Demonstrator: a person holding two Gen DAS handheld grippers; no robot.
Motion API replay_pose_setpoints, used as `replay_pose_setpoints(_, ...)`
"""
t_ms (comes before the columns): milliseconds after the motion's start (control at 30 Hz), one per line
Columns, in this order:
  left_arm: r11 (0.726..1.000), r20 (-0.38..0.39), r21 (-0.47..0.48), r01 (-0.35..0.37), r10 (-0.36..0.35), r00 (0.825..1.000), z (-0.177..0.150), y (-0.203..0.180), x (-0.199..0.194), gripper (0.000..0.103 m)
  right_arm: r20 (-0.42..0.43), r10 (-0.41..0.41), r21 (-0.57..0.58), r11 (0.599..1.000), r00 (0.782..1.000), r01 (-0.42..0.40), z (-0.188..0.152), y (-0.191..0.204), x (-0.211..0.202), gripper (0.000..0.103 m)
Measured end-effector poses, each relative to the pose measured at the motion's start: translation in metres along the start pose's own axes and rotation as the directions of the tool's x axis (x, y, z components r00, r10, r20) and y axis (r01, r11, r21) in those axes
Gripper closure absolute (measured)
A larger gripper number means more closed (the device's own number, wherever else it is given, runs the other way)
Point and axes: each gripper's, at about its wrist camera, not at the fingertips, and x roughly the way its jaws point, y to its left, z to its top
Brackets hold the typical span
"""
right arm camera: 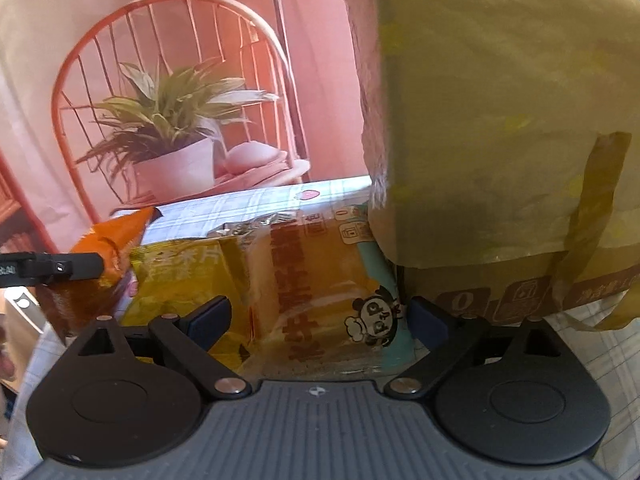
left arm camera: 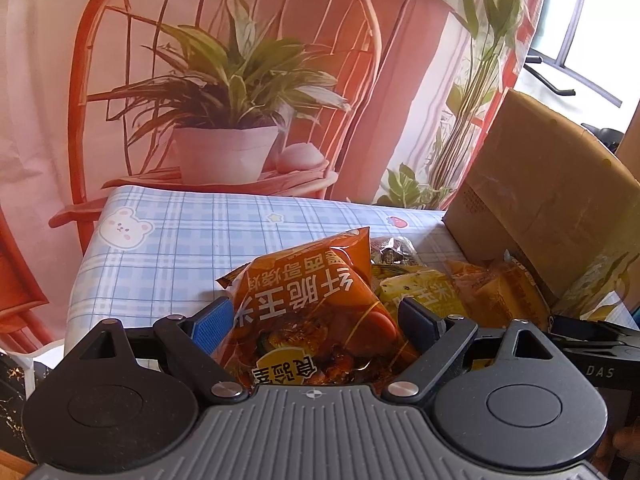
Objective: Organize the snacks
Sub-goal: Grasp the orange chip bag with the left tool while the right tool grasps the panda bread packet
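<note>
While both grippers hang over the snack pile on the blue plaid tablecloth (left arm camera: 168,248), the left gripper (left arm camera: 316,316) has its fingers spread wide around an orange corn-chip bag (left arm camera: 316,300), pads not pressing it. Right gripper (right arm camera: 320,318) fingers also wide apart, straddling a clear-wrapped cake pack (right arm camera: 316,280) beside the cardboard box (right arm camera: 500,120); yellow chip bag (right arm camera: 188,280) just left.

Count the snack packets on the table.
4: orange bag between the left jaws, yellow bag beside it, cake packet between the right jaws, silvery packet behind. The box may hide more.
</note>
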Motion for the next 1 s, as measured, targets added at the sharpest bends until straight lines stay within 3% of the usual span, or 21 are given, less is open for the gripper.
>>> replay_pose_setpoints(133, 1.000, 0.005, 0.014, -0.007, 0.007, 1.000, 0.000, -0.004, 0.003, 0.011, -0.003, -0.005, -0.010, 1.000, 1.000, 0.005, 0.000, -0.001, -0.003, 0.021)
replay_pose_setpoints(433, 0.998, 0.002, 0.056, -0.020, 0.020, 1.000, 0.002, -0.014, 0.014, 0.012, -0.043, 0.056, 0.018, 0.998, 0.997, -0.055, -0.009, -0.016, -0.023, 0.023)
replay_pose_setpoints(633, 0.992, 0.009, 0.116, -0.042, 0.042, 0.999, -0.005, -0.020, 0.006, 0.032, -0.074, 0.089, 0.000, 0.996, 0.993, -0.090, -0.021, -0.035, -0.038, 0.023)
replay_pose_setpoints(1000, 0.991, 0.023, 0.128, -0.034, 0.031, 0.999, -0.022, -0.028, -0.038, 0.041, -0.047, 0.113, -0.066, 0.991, 0.992, -0.116, -0.031, -0.050, -0.066, 0.024)
